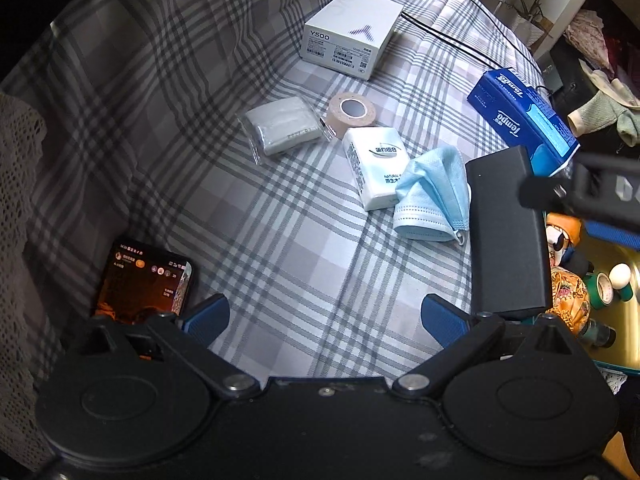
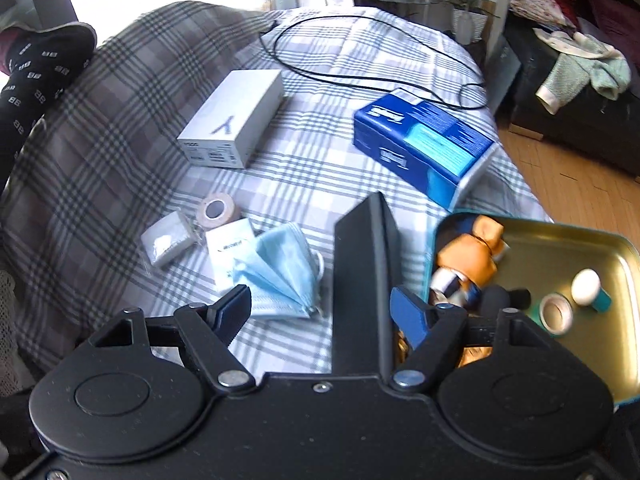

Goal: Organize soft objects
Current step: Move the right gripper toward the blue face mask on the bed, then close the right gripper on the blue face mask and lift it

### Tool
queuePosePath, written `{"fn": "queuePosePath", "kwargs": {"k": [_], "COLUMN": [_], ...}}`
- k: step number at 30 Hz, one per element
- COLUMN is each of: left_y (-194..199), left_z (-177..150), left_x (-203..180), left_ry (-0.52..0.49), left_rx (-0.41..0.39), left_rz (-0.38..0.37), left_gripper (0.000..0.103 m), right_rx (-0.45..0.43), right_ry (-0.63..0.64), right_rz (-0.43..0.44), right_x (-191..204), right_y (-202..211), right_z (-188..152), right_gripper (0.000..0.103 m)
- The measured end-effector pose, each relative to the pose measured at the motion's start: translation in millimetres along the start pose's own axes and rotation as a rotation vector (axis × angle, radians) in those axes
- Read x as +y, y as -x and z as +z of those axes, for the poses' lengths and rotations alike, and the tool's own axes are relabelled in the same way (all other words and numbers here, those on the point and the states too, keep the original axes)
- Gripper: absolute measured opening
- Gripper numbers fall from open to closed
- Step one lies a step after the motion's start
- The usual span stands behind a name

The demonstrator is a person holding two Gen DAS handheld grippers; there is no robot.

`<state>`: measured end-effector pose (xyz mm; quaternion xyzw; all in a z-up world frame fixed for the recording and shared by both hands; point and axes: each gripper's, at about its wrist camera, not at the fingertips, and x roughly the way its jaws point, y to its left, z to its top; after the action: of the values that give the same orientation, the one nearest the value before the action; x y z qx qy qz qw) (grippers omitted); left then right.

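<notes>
A light blue face mask (image 1: 434, 196) lies crumpled on the plaid bedcover, against a white tissue pack (image 1: 374, 166); a clear-wrapped white pack (image 1: 284, 124) and a beige tape roll (image 1: 352, 110) lie beyond. The mask (image 2: 280, 276), the tissue pack (image 2: 230, 248) and the blue Tempo tissue box (image 2: 424, 142) also show in the right wrist view. My left gripper (image 1: 325, 320) is open and empty above bare cover. My right gripper (image 2: 322, 306) is open, near the mask and a black box (image 2: 360, 280). An open tin (image 2: 560, 248) holds a plush figure (image 2: 468, 256).
A white Y500 box (image 1: 348, 32) and a black cable (image 1: 448, 32) lie at the far end. A lit phone (image 1: 140, 280) rests at the left. The tin (image 1: 612, 320) sits at the bed's right edge, with wood floor (image 2: 580, 192) beyond.
</notes>
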<state>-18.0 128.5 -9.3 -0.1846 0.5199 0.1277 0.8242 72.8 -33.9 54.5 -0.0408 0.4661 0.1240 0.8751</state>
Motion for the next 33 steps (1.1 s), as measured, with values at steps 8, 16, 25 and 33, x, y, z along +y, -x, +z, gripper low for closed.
{"fn": "queuePosePath", "kwargs": {"k": [8,16,25,33], "left_y": [-6.8,-9.6,-12.4,-15.2], "left_z": [-0.2,0.6,1.4,1.9], "left_x": [5.1,11.7,14.4,16.5], "left_ry": [0.022,0.045,0.056,0.062], "left_rx": [0.033,0.042,0.057,0.064], "left_rz": [-0.014,-0.012,-0.016,-0.007], "left_gripper": [0.102,0.102,0.102,0.102], "right_rx": [0.047,0.049,0.093,0.108], "right_ry": [0.15,0.541,0.703,0.649], "right_rz": [0.065,0.147,0.118,0.139], "right_x": [26.2,55.5,55.3,57.8], "right_y": [-39.4,-56.7,-81.0,-105.5], "right_z": [22.9,8.4,0.1,6.6], "right_gripper": [0.066,0.066,0.066,0.066]}}
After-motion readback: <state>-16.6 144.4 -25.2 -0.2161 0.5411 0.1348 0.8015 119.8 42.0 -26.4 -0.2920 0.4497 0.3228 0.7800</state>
